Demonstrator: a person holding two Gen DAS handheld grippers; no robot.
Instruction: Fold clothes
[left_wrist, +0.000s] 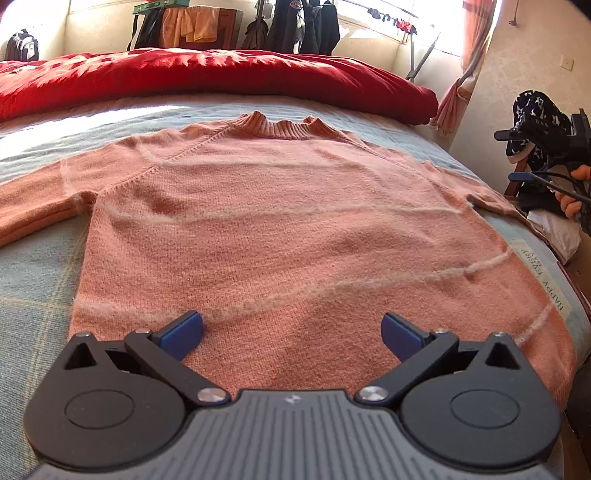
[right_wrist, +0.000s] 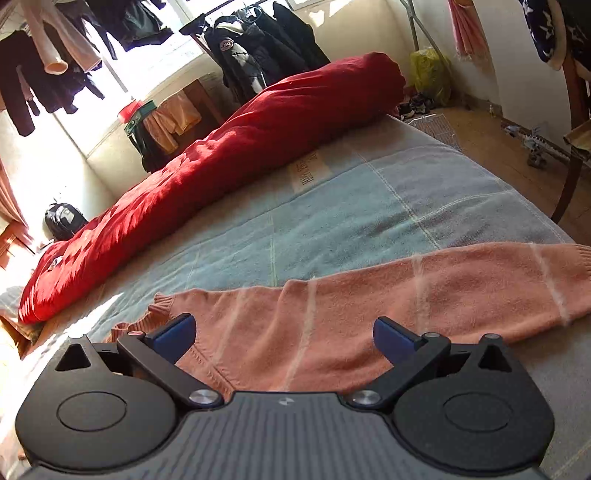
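Bed covered by a pale blue-grey checked blanket, sun striking across it. Orange sweater lies flat on the blanket, front up, ribbed collar pointing away toward a rolled red duvet that runs along the far edge of the bed. Beyond the duvet: a bright window, dark jackets hanging on a rail, a black backpack on the floor by the wall. A printed label on the blanket sits just beside the sweater's hem side.

Left gripper hovers over the sweater's lower body, blue pads spread wide apart, nothing between them. Right gripper over one sleeve, jaws likewise wide apart and empty. Wooden floor past the sleeve's cuff.
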